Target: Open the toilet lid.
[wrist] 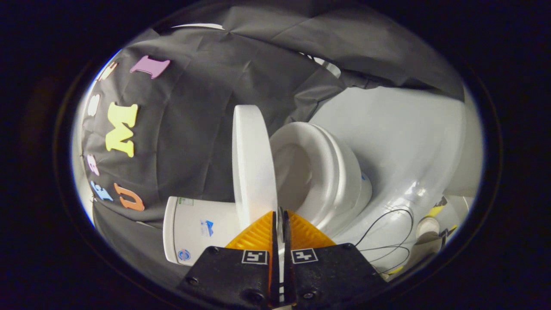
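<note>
We saw the gripper (280,224) with its two fingers drawn close together, only a thin slit left between them. In that slit sat the near rim of the toilet lid (253,159), and both fingers appeared to press on it from either side, so we took the gripper to be pinching the lid's edge.

The view was rolled sideways (the whole toilet lay turned on its side in it). The lid stood edge-on straight ahead of the fingers, reaching away from them as a narrow white slab, lifted well clear of the seat. Just beside it, on the right-hand side of the fingers, we could see the toilet seat (327,172) and the open bowl beneath it, the pale hollow of the bowl facing the lid. On the other side of the lid, near the left finger, lay the cistern (193,234), white, with a few small stickers on its face that were too small for us to make out.

Beyond the toilet hung the booth's dark cloth wall (202,125), creased and folded. To the right of the bowl stretched a glossy white floor (400,146), and on it a thin black cable (387,232) looped near the fingers.
</note>
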`<control>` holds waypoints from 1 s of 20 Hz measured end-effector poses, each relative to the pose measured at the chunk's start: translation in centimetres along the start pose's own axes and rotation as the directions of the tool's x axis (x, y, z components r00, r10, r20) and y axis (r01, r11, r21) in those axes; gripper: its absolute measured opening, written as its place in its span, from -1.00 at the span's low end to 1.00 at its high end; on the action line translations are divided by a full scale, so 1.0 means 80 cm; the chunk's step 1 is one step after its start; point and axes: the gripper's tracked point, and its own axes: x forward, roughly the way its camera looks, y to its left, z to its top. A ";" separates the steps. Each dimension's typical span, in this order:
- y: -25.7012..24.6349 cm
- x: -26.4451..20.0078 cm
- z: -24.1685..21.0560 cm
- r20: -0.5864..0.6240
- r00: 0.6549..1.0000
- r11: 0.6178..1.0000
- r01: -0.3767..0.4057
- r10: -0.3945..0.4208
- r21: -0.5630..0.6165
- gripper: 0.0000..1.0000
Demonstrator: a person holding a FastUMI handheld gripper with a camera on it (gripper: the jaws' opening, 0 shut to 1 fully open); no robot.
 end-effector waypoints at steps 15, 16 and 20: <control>0.076 -0.016 -0.012 -0.003 0.999 0.993 -0.047 0.047 -0.112 -0.86; 0.080 -0.016 -0.013 -0.005 0.999 0.991 -0.050 0.050 -0.127 -0.87; 0.100 -0.019 -0.020 0.001 0.999 0.985 -0.049 0.049 -0.164 -0.86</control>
